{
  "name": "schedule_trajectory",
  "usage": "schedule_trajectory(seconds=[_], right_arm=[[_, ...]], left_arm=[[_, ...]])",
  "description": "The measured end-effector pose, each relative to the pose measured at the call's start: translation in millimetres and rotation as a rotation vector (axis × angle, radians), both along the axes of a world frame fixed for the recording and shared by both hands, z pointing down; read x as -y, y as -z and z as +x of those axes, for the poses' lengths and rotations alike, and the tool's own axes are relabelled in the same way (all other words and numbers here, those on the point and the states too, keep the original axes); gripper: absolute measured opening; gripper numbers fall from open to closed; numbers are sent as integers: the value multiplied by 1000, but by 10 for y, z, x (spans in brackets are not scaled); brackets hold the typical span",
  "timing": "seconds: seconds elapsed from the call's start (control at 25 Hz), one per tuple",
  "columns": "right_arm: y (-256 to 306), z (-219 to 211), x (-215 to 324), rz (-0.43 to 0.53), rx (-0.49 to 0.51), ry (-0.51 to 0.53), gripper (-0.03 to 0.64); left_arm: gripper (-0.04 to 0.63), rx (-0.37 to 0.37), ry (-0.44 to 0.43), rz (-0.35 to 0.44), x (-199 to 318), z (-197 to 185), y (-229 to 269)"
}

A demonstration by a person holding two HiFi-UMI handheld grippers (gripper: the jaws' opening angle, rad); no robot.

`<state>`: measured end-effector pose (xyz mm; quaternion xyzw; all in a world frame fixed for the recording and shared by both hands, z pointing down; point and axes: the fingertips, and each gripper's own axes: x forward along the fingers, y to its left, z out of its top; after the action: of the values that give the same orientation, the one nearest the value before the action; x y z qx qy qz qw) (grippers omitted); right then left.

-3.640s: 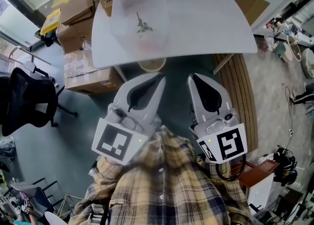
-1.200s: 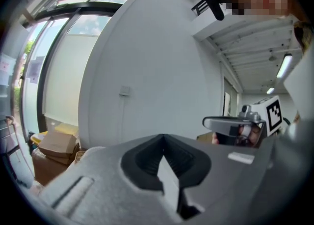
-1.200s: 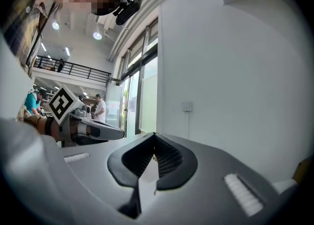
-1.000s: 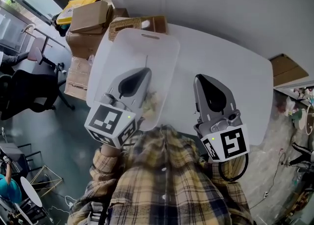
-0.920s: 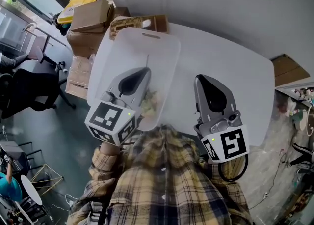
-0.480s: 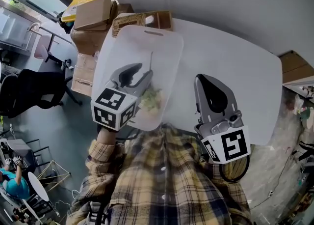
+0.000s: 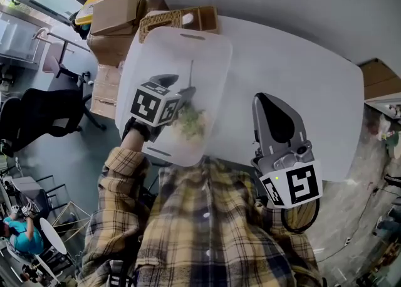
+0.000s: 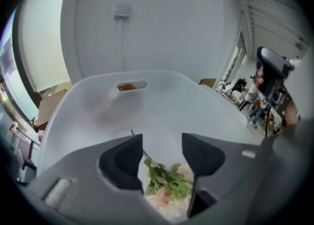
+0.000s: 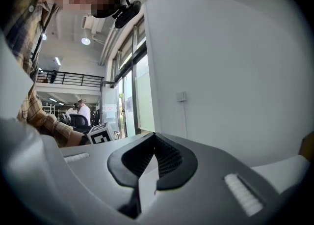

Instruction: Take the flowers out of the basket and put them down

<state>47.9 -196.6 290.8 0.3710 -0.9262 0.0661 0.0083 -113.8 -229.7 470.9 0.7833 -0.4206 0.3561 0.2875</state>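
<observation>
Left gripper (image 8: 163, 144) jaws just opened, ungripped flowers (image 8: 169, 187) between them, in basket (image 7: 188, 47), upper left. Right gripper (image 9: 155, 140) closed, empty.

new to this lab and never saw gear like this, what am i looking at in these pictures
No robot here: a person holds a two-jaw gripper in each hand. One picture comes from a camera on the person's head, looking down; the other two from cameras riding on the grippers. On the white table stands a white basket with flowers lying in it. The left gripper reaches into the basket; its jaws have just been opening and stand apart over the flowers, not gripping them. The right gripper is shut and empty.
</observation>
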Motion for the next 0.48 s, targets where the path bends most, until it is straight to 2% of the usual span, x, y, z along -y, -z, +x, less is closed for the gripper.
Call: schedule_trajectory(seconds=[0.16,0.48], right_arm=[[-43,68,21,-12,5,-15,3],[-141,197,76,-42,-1,-39,3]], left_arm=[[245,89,-26,-94,22,-31,-328],[256,117,21,-321,-114,-166,-1037]])
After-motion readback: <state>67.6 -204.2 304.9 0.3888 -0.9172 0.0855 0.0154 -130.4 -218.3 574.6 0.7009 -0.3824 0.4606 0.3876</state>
